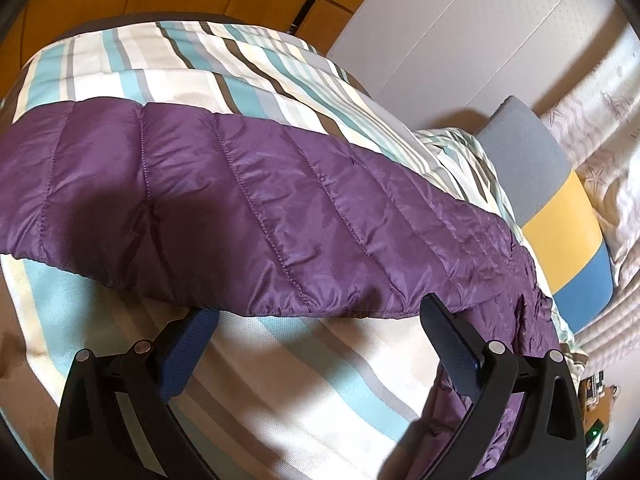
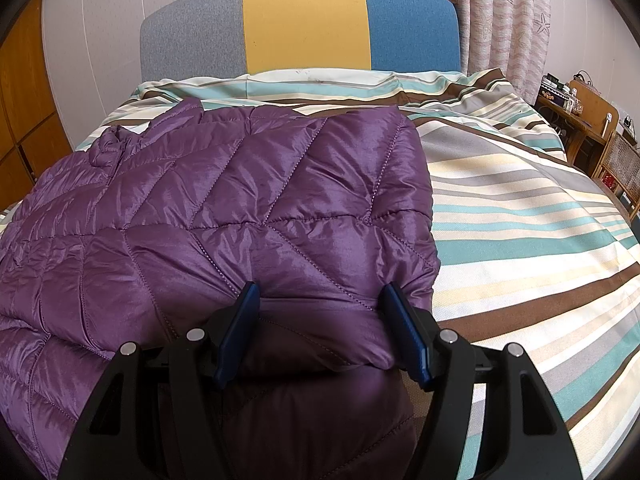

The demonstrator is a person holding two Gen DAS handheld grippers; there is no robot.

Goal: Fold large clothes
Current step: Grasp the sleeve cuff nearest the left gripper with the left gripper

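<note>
Two grippers on one purple quilted jacket, which lies across the striped duvet, below the grey-yellow-blue headboard.

Right gripper: jaws partway apart, a puffy fold of the jacket bulging between the blue pads. Looks like both pads touch the fabric, but shadow there hides how firmly, so I'd call it a loose clamp at best. This is the jacket's end nearer the headboard side edge, folded layer on top.

Left gripper: jaws wide apart, nothing gripped. Jacket hem edge runs straight across just beyond the fingertips; left finger tip tucks under the hem, right finger rests against the purple fabric trailing down on that side.

Key relation: jacket's long axis runs across the left gripper's view, parallel to the hem, away from the headboard. Left is nearest the free hem; it likely needs to slide in and close on it before any fold-over.
</note>
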